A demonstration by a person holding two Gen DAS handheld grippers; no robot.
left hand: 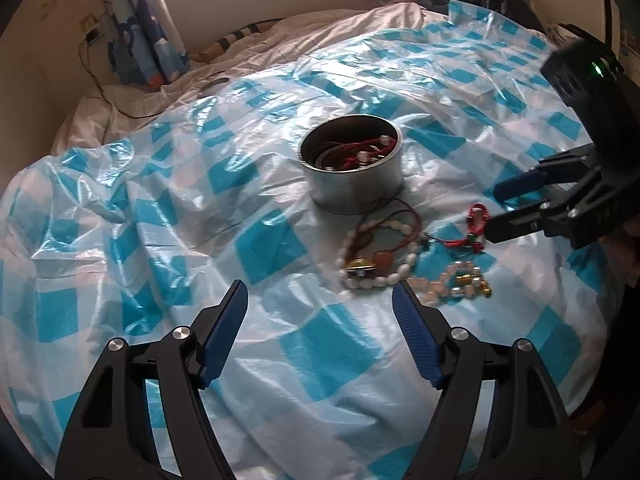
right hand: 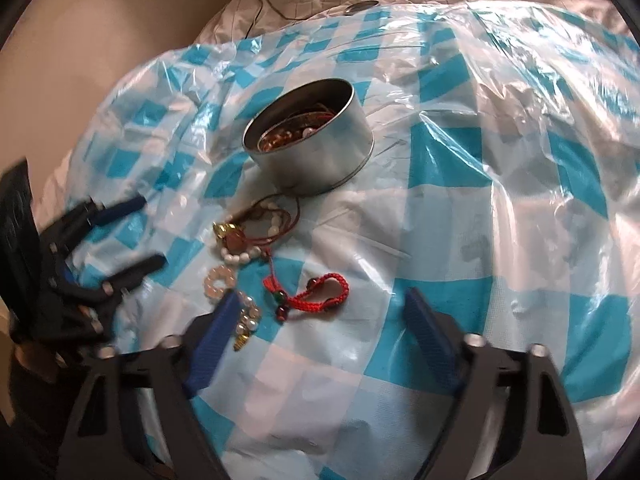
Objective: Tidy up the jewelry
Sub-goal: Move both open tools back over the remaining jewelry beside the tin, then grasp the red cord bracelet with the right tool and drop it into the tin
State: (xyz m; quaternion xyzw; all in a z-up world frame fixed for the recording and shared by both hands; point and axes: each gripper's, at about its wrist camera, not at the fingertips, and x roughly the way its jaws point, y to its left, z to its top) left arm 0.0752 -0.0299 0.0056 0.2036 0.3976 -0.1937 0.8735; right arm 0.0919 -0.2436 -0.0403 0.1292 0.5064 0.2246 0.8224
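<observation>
The red braided bracelet [right hand: 320,294] lies on the bed's checked plastic sheet [right hand: 480,240], near the metal tin [right hand: 316,160], between the spread fingers of the right hand-held gripper [right hand: 320,320] (empty, like the spread left hand-held gripper [left hand: 320,308]); light and limp, it is probably best pinched across its braid.

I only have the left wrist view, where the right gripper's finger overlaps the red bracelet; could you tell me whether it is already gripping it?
Observer: No. In the right wrist view the red bracelet lies flat on the checked sheet between the right gripper's open fingertips, and neither pad touches it.
Operator: Thank you. Is anything else close to those fingers?
Observer: Yes, the pearl strand with a gold charm lies right beside the finger on that picture's left, partly hidden behind it.
</observation>
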